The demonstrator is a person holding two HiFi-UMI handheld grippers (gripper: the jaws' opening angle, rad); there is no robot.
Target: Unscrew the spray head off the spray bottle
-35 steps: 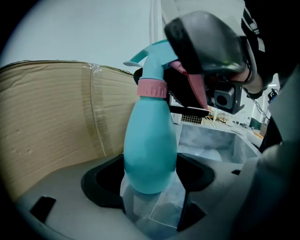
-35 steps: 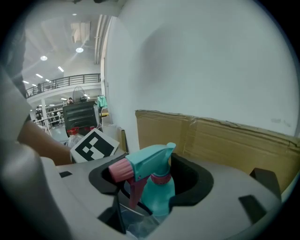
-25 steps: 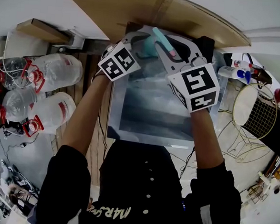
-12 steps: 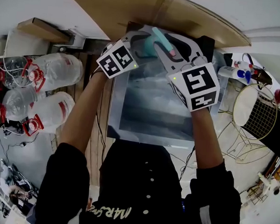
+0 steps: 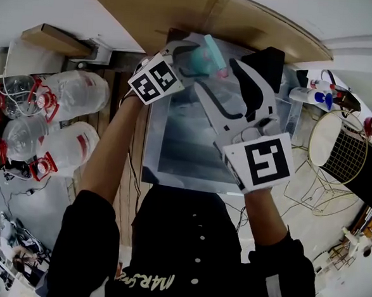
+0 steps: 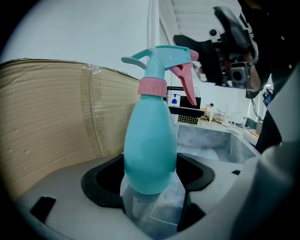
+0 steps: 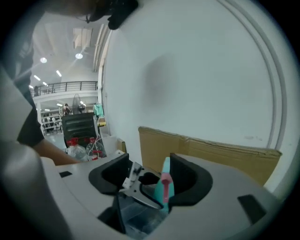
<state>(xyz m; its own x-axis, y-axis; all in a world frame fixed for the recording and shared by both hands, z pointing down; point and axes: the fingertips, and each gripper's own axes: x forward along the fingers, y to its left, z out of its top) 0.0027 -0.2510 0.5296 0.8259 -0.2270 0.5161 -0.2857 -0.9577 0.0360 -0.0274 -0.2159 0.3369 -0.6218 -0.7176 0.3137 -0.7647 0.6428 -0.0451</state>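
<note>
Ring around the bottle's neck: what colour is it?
Pink ring; clearest in the left gripper view.

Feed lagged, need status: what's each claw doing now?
Left claw: closed on the bottle.
Right claw: opening, gripping nothing; spray head just ahead.

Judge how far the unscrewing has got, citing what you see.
Done: the left gripper clamps the spray bottle by its body. In hand: the right gripper, jaws opening and empty, sits short of the spray head. Left: the head, with its pink collar, is still on the bottle.
</note>
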